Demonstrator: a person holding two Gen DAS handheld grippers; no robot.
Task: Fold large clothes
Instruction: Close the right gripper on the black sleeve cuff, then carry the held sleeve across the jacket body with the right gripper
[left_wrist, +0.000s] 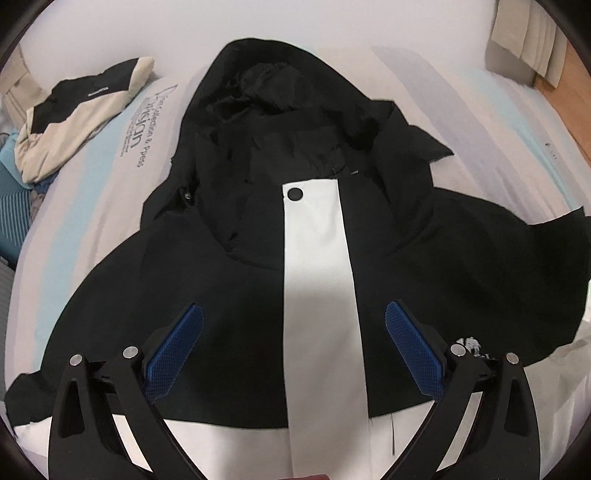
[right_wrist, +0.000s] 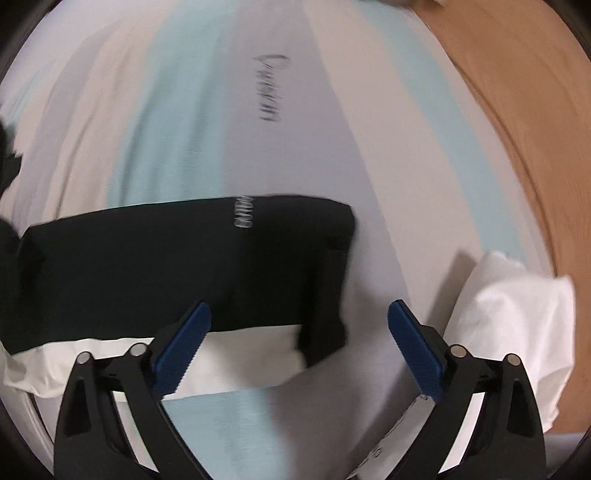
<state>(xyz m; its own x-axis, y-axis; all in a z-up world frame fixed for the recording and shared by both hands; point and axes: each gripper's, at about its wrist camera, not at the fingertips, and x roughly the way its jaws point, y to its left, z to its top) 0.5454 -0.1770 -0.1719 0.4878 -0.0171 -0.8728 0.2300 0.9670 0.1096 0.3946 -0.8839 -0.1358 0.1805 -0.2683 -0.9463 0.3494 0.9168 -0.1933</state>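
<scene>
A black hooded jacket (left_wrist: 207, 295) with a white front strip (left_wrist: 317, 266) lies face up on the striped bed cover (left_wrist: 480, 122), hood (left_wrist: 280, 110) at the far end. My left gripper (left_wrist: 293, 317) hovers open and empty over the jacket's chest, blue pads on either side of the strip. In the right wrist view a black sleeve (right_wrist: 184, 258) with a white lower edge lies stretched across the bed. My right gripper (right_wrist: 299, 314) is open and empty just above the sleeve's cuff end (right_wrist: 328, 306). That view is blurred.
A folded beige and black garment (left_wrist: 77, 114) sits at the far left of the bed, over blue items. A white cloth or pillow (right_wrist: 517, 325) lies at the right. The wooden floor (right_wrist: 517, 129) borders the bed on the right.
</scene>
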